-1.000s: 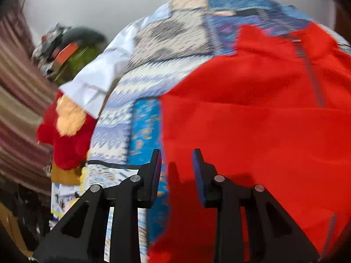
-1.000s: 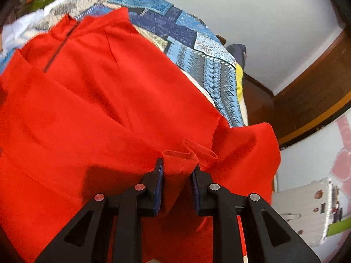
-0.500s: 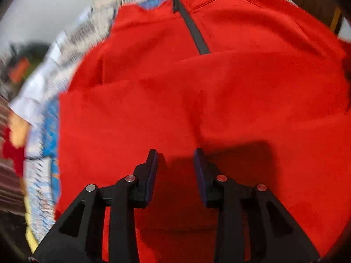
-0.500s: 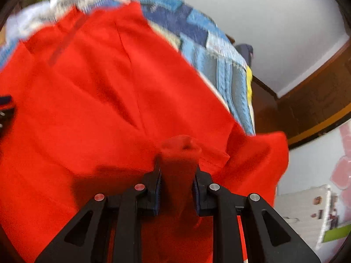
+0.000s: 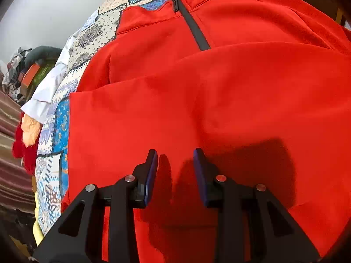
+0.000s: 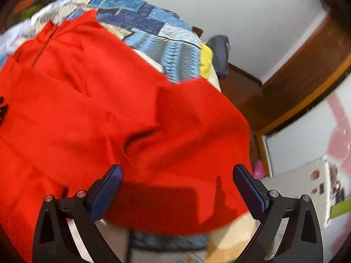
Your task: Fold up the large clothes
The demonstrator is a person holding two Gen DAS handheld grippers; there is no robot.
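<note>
Having just sprung my right gripper point(image 6: 176, 188) jaws wide off the red jacket point(image 5: 219, 100), left gripper point(image 5: 175, 173) jaws parted and empty above it, I judge one fold laid on the bed point(image 5: 54, 135), more remaining.

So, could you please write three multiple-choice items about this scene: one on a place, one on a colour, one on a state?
1. Where does the garment lie?
A. on a patterned bedspread
B. on a bare wooden floor
C. on a hanger

2. What colour is the garment?
A. green
B. red
C. white

3. How is the right gripper?
A. shut on a fold
B. out of view
C. open, with nothing held

Answers:
1 A: blue and cream patchwork shows around the garment's edges.
2 B: the cloth is red, with a dark zip at the neck.
3 C: its jaws have just been opening and stand wide apart above the cloth.
</note>
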